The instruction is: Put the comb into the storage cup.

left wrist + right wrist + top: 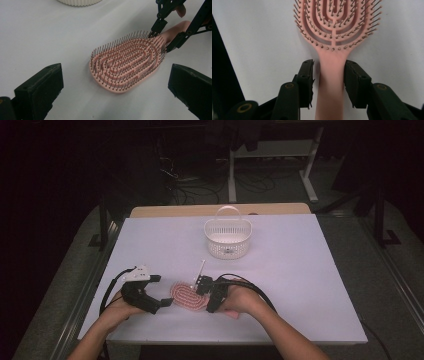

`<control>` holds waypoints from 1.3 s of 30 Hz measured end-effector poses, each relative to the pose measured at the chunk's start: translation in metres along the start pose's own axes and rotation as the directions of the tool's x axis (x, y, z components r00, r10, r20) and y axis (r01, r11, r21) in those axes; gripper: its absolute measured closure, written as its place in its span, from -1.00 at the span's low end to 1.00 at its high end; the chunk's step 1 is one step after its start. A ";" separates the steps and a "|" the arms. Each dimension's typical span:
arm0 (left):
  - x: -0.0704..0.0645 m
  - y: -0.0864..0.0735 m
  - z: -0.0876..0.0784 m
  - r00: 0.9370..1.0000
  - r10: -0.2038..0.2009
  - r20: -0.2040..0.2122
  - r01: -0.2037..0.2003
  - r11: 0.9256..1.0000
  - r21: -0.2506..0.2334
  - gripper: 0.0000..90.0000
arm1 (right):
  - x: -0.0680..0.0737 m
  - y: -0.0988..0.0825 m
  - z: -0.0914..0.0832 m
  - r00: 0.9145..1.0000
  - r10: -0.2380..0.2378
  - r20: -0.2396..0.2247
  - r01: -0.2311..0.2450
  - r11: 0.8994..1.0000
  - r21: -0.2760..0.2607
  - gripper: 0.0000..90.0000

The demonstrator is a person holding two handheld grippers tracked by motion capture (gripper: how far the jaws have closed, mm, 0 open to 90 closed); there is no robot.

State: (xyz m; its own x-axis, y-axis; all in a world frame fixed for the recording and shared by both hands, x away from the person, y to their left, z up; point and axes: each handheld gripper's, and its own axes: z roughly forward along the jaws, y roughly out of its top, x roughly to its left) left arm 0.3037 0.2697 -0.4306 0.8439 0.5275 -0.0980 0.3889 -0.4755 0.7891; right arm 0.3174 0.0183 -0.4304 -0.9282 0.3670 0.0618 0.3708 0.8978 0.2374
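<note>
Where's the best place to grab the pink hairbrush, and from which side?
Take the hairbrush by its smooth, narrow handle, coming along it from the handle end. The head is wide and bristly. The right gripper already straddles the handle, its pads not quite touching it.

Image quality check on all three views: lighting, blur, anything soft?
High view: table lit, room behind nearly black, hairbrush small and soft. Left gripper view: bristles crisp, its own near tongs dark and slightly blurred. Right gripper view: brush handle between the tongs smeared, brush head sharper.
</note>
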 end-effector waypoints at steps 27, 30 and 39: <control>0.001 0.000 -0.001 1.000 -0.001 -0.003 0.001 1.000 -0.003 -1.00 | 0.003 0.011 0.005 0.999 -0.004 0.046 0.000 0.996 0.087 0.52; 0.001 0.000 -0.001 1.000 0.001 -0.003 -0.001 1.000 -0.003 -1.00 | 0.003 0.011 0.005 0.999 -0.004 0.047 0.000 0.996 0.086 0.52; 0.001 0.000 -0.001 1.000 -0.003 -0.004 0.003 1.000 -0.004 -1.00 | 0.003 0.009 0.004 0.999 -0.008 0.050 0.005 0.998 0.069 0.53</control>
State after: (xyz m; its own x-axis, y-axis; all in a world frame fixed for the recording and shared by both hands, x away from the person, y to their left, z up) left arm 0.3037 0.2712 -0.4300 0.8412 0.5319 -0.0975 0.3896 -0.4711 0.7914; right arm 0.3181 0.0284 -0.4319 -0.9285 0.3711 0.0113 0.3674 0.9143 0.1707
